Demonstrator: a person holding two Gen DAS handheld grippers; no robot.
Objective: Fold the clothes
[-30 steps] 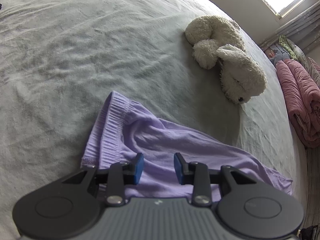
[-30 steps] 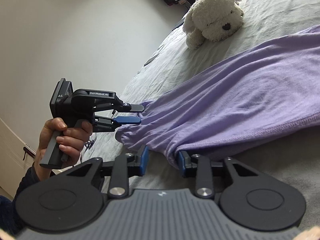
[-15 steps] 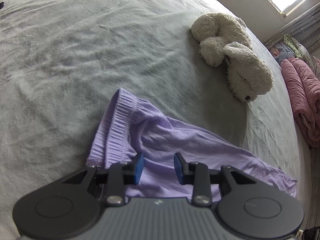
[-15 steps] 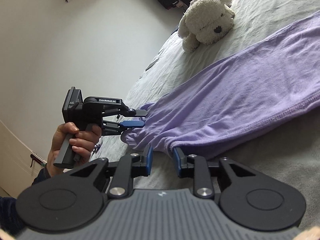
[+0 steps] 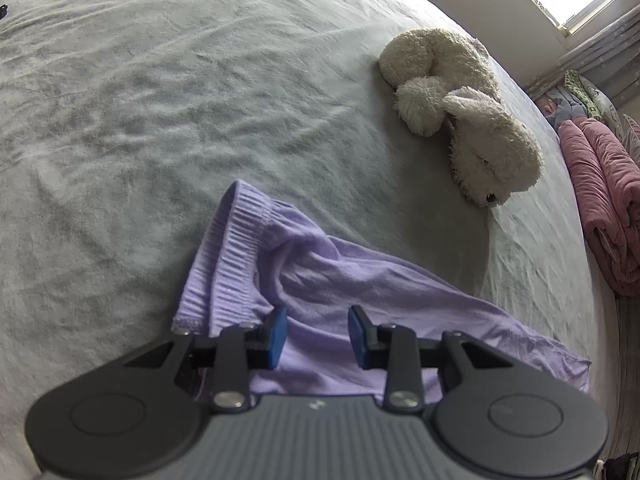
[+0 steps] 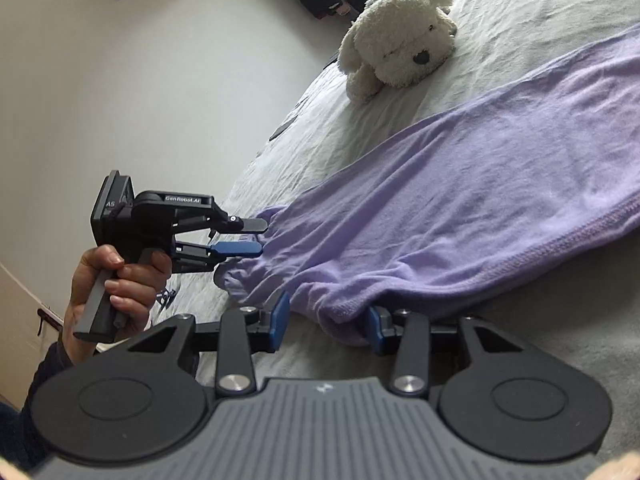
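**A:** Left wrist view first. What's different?

**B:** Hardly anything. My left gripper (image 5: 316, 334) has kept its place over the soft lilac knitted garment (image 5: 320, 280), whose ribbed band is bunched on the grey bed cover (image 5: 140, 100). Its fingers stand partly apart with cloth lying under the gap; I can't tell from here whether they pinch anything. The garment's long axis runs from that band, just ahead and left of the fingers, away to the lower right. The fluffy cream plush dog (image 5: 460, 112) lies well apart beyond it.

**A:** And the right wrist view?

**B:** That's where the change is. My right gripper (image 6: 326, 328) was nearly closed half a second ago; its jaws are opening now, and a hemmed corner of the garment (image 6: 440, 208) sits between them, with the pads seemingly clear of it. I'd judge I'm letting that corner go, or re-seating the grip. The left gripper (image 6: 250, 236), in the person's hand (image 6: 116, 284), has its fingers partly apart at the bunched end, touching or just beside it.

**A:** Orientation here?

**B:** The garment stretches diagonally from that lower-left end toward the upper right, lying flat on the bed.
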